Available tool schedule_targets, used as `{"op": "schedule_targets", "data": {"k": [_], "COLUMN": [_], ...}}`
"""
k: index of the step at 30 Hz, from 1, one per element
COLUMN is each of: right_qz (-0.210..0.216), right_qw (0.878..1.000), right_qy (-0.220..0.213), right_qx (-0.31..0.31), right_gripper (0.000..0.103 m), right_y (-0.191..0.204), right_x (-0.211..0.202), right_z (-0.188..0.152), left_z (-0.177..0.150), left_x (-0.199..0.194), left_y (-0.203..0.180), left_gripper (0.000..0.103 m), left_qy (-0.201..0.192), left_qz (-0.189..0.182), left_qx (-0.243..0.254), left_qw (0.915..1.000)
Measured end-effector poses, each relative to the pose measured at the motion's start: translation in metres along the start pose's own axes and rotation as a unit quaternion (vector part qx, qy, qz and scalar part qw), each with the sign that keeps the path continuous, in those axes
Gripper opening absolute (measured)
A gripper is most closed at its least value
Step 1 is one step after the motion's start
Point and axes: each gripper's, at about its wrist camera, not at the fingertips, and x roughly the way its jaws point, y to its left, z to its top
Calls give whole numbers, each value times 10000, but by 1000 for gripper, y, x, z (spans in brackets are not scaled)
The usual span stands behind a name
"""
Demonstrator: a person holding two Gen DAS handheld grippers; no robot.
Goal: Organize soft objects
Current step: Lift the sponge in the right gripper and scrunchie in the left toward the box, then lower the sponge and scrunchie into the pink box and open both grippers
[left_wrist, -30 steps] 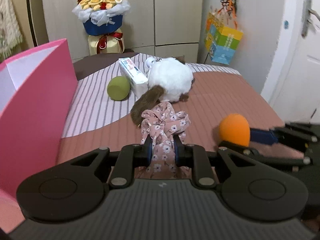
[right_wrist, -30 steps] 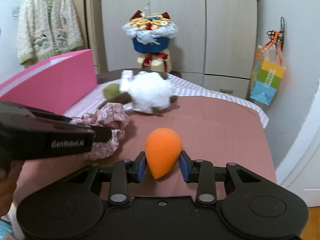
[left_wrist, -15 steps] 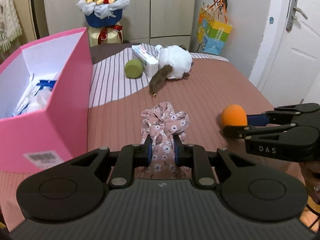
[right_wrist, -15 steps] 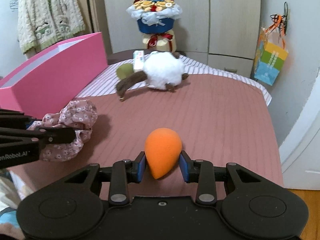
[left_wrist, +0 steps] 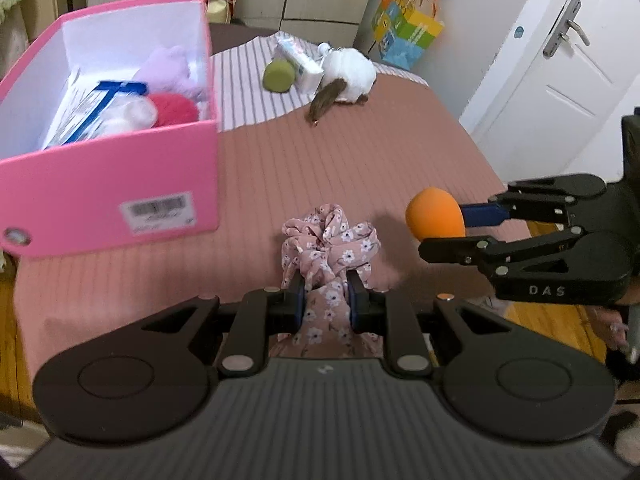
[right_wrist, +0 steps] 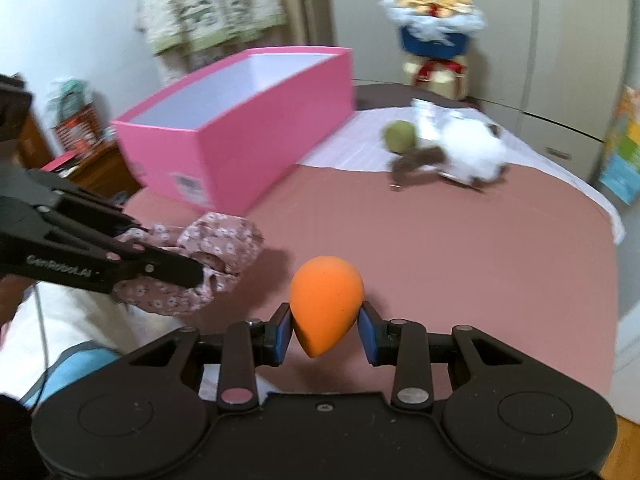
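My left gripper is shut on a pink floral scrunchie and holds it above the near edge of the bed; it also shows in the right wrist view. My right gripper is shut on an orange egg-shaped sponge, to the right of the scrunchie in the left wrist view. An open pink box stands on the bed at the left, holding several soft items. A white and brown plush and a green ball lie at the far end.
A small white carton lies beside the green ball. A bouquet stands by the wardrobe behind the bed. A colourful bag hangs at the far right, near a white door.
Both grippers have pulled back and risen with their objects. The left view now looks down into the pink box; the right view has swung left toward it.
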Motion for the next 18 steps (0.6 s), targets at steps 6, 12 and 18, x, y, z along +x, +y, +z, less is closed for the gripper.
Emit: {"op": "schedule_targets", "data": {"k": [6, 12, 18], "right_qz": [502, 1135, 1340], "right_qw": [9983, 9929, 9891], "right_qy": [128, 220, 101], "right_qx": [-252, -282, -598], "right_gripper": [40, 40, 40], "right_y": [28, 49, 77], "right_x": [-9, -10, -12], "right_z": [17, 34, 57], "left_z": [-8, -9, 2], "left_x": [-37, -72, -102], "left_y": [24, 31, 35], "left_gripper": [19, 19, 19], "left_qy": [205, 47, -242], "left_qz": [-298, -87, 65], "left_qx": [-369, -224, 15], "left_qw": [9987, 9997, 9997]}}
